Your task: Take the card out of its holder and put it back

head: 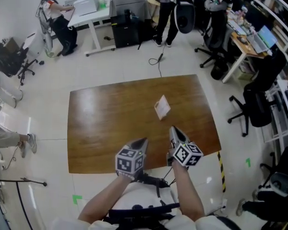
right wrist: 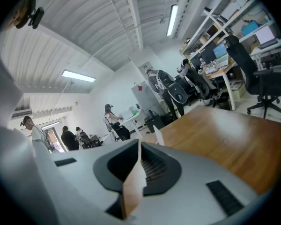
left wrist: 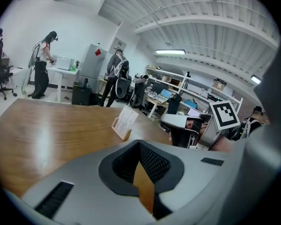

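left fingers [left wrist: 155, 167]: a thin slit apart, dark ribbed pads facing each other. only brown tabletop shows through the gap, nothing gripped.
right fingers [right wrist: 153, 165]: also parted by a narrow slit with bare wood behind it. nothing gripped.
left gripper [head: 142, 141]: on the person's side of the holder, to its left and well apart from it. nose tilted down, aimed up the table toward the holder.
right gripper [head: 173, 129]: also on the person's side of the holder, nearer to it than the left one, not touching. tip points toward the holder.
marker cubes [head: 129, 161]: one on the back of each gripper, on the side away from the holder.
forearms [head: 186, 190]: bare, running back from the cubes, farther from the holder.
card [head: 162, 106]: white with fine print, seated in the holder and leaning back a little.
holder [left wrist: 121, 133]: small pale wooden block, standing alone with the card in its slot.
table [head: 105, 119]: glossy brown wood under the holder. much more bare top lies left of the holder than right.
cable [head: 159, 61]: black, on the pale floor beyond the holder.
white desk [head: 89, 11]: far beyond the holder, to its left, with a person [head: 55, 13] at it.
office chairs [head: 257, 104]: black, to the holder's right, off the table.
shelves [head: 273, 13]: further right of the holder, with screens and clutter.
tape [head: 221, 169]: yellow and black strip on the floor, on the person's side of the holder, to its right.
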Action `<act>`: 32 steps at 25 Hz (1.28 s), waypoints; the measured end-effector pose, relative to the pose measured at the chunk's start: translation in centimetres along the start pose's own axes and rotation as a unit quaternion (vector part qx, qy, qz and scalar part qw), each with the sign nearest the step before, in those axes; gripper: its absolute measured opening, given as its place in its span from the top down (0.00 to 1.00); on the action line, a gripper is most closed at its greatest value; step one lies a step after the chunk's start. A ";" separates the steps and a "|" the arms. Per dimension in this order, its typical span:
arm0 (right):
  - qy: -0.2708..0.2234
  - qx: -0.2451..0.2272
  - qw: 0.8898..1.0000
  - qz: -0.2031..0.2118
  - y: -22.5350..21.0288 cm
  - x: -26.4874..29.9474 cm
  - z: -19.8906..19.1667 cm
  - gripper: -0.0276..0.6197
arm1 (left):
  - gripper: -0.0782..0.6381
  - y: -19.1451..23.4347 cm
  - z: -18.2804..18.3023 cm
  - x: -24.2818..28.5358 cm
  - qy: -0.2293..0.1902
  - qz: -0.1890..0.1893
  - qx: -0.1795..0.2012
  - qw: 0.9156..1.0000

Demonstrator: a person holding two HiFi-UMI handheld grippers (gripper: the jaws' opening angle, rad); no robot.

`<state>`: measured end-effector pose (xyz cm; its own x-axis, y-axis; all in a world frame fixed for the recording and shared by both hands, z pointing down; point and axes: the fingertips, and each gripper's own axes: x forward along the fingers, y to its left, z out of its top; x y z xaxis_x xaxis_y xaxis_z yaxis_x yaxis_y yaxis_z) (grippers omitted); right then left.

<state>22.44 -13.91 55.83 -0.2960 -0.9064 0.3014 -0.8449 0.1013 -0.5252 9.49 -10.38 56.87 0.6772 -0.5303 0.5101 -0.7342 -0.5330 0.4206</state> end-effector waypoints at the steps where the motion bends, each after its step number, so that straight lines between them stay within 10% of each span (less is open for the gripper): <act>1: 0.001 -0.004 1.000 -0.002 -0.2 0.7 0.3 0.90 | 0.90 0.2 0.5 0.6 0.000 -0.001 0.002 1.000; 9: 0.020 -0.027 0.999 -0.017 -2.5 6.0 1.7 0.69 | 0.90 0.5 4.1 5.1 0.005 -0.020 0.002 1.000; 32: 0.106 -0.111 0.988 -0.001 -5.2 16.8 -0.7 0.75 | 0.90 5.4 5.9 11.5 0.030 -0.004 -0.036 0.999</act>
<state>21.53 -29.35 64.13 -0.3615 -0.8024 0.4749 -0.9156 0.2091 -0.3435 13.59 -23.23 60.56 0.6803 -0.4841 0.5504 -0.7320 -0.4874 0.4761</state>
